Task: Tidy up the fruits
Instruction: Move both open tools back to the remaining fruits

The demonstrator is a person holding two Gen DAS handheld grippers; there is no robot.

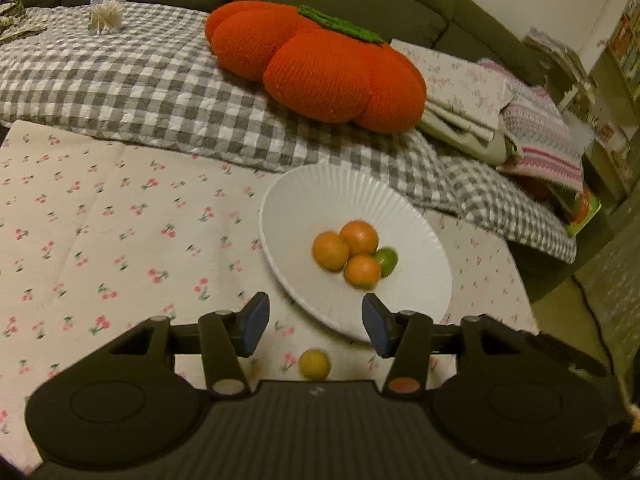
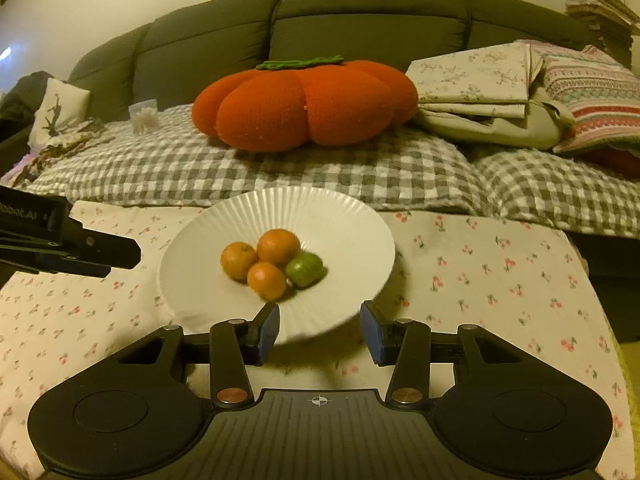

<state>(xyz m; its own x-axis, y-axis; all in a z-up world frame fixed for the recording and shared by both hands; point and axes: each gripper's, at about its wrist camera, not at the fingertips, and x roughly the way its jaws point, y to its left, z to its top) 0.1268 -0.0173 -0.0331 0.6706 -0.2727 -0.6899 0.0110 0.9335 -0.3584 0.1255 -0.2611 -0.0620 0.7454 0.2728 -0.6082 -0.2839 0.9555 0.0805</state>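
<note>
A white ribbed plate point(image 1: 416, 296) point(image 2: 344, 220) sits on the cherry-print tablecloth. It holds three oranges point(image 1: 359, 237) point(image 2: 278, 247) and one green fruit point(image 1: 386, 261) point(image 2: 305, 269) clustered together. A small yellow fruit point(image 1: 314, 364) lies on the cloth just outside the plate's near rim, below and between my left gripper's fingers. My left gripper point(image 1: 315, 326) is open and empty, above that fruit. My right gripper point(image 2: 319, 332) is open and empty over the plate's near rim. The left gripper also shows at the left edge of the right wrist view point(image 2: 80, 254).
A large orange pumpkin cushion point(image 1: 316, 68) point(image 2: 304, 104) lies on a grey checked blanket point(image 1: 120, 92) behind the table. Folded linens point(image 2: 500, 92) are stacked at the right. A box of cotton swabs point(image 1: 107, 12) sits at the back left. The table edge drops off at right point(image 1: 524, 280).
</note>
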